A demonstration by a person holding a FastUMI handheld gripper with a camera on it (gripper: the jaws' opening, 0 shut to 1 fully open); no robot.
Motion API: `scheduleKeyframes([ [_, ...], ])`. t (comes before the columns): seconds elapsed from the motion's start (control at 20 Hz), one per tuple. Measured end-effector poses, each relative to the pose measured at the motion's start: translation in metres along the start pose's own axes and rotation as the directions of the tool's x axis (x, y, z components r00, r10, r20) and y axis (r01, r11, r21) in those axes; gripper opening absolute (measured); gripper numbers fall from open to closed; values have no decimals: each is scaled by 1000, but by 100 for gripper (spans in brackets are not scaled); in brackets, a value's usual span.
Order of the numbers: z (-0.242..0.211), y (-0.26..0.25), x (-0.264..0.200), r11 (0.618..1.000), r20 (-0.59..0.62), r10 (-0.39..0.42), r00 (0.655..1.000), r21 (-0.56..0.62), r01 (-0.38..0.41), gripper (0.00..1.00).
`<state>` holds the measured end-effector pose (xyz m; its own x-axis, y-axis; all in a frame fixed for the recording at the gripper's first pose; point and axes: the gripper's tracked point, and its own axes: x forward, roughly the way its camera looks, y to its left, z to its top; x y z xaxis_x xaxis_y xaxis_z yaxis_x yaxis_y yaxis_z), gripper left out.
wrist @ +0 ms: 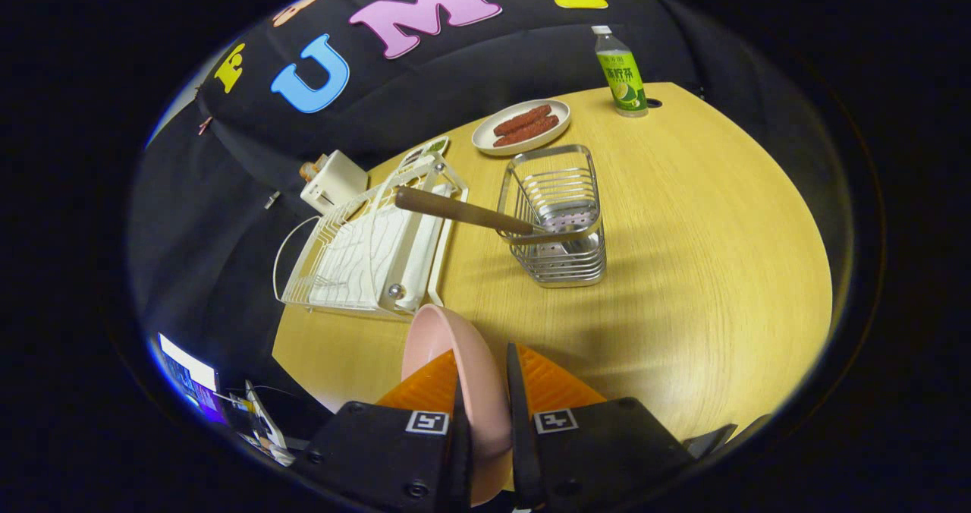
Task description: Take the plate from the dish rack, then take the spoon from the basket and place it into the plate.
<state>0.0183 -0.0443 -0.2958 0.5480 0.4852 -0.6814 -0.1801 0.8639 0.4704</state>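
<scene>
Wooden table below: the gripper clamps the pink plate on edge between both fingers. Beyond, the wire basket holds the spoon, handle pointing toward the white dish rack alongside

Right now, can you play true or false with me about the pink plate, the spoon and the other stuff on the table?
1. The gripper holds the pink plate between its jaws. True.
2. The spoon lies on the pink plate. False: it leans in the wire basket, handle sticking out toward the rack.
3. The rack still has a plate in it. False: no plate stands in it.
4. A white plate beyond the basket holds sausages. True.
5. The bottle lies on its side. False: it stands upright near the table's far edge.
</scene>
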Motion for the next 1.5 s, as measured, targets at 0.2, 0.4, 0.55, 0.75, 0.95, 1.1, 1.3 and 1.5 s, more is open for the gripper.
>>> scheduleKeyframes([
  [0.2,-13,-23,14,1000,-51,10,999,-8,-11,30],
  [0.4,-11,-40,16,997,-43,-1,999,-75,-3,35],
  [0.55,-2,-45,2,986,5,-7,1000,-165,8,61],
  [0.75,24,-32,-27,923,135,33,990,-385,21,98],
  [0.95,60,0,-51,846,292,119,949,-530,57,99],
  [1.1,81,20,-54,789,365,162,917,-606,102,99],
  [1.3,95,37,-36,746,386,173,906,-652,135,98],
  [1.5,116,43,-11,732,410,160,898,-659,170,98],
])
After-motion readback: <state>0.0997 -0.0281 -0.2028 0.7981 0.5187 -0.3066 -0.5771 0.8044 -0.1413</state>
